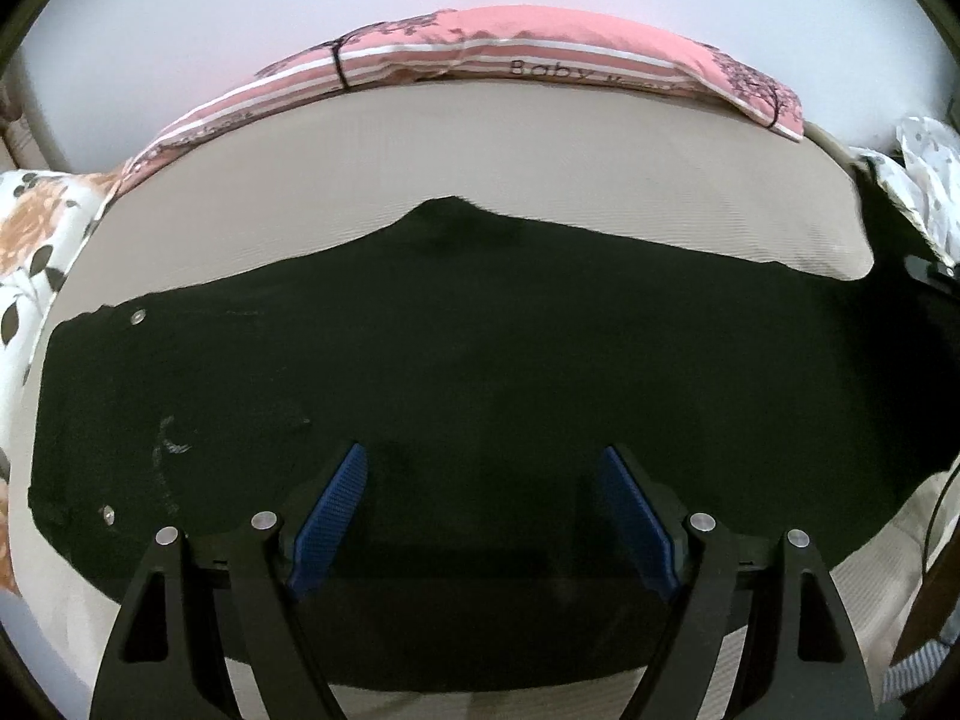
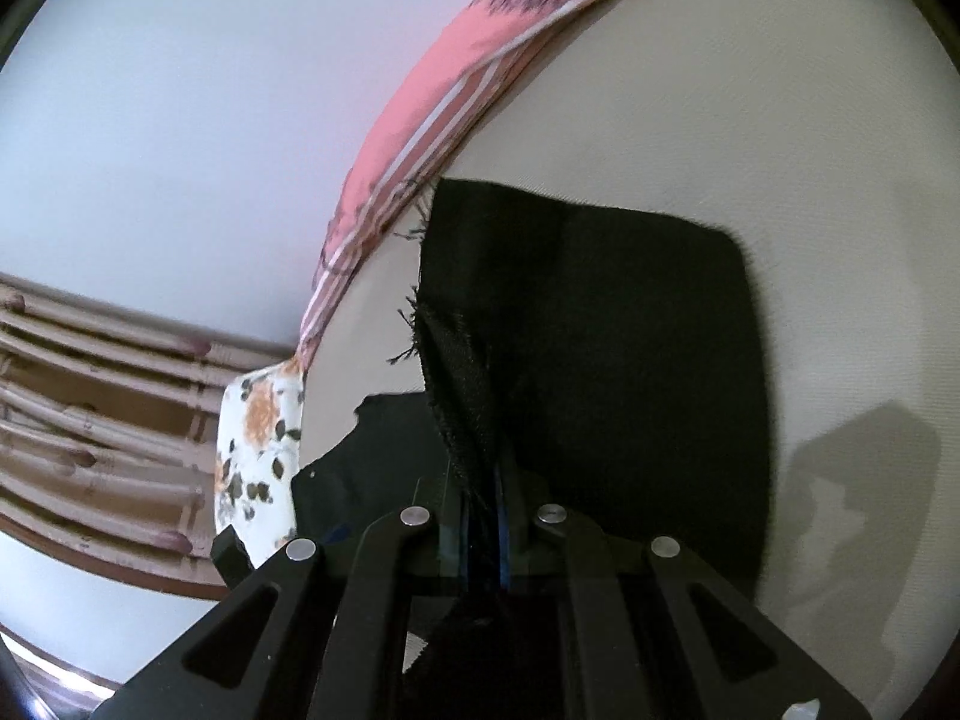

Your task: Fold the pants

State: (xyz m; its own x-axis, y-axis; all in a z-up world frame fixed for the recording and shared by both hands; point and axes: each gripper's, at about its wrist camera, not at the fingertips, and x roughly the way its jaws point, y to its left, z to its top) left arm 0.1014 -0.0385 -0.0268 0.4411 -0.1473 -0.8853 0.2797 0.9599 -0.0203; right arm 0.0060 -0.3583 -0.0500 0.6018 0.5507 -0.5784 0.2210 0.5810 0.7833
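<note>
The black fabric pants are spread on the beige mattress. The left gripper is held released above them; the right gripper is clenched on a frayed hem.

The black matt cloth pants look soft, w/ small shiny metal rivets and a frayed, rough hem edge in the right wrist view. The beige bed sheet is matt cloth w/ fine ribbed weave. The pink striped printed pillow is smooth cloth. The left hand-held gripper has matt black plastic arms, polished metal pins & blue textured rubber-like pads. The bamboo-like rail looks glossy.
</note>
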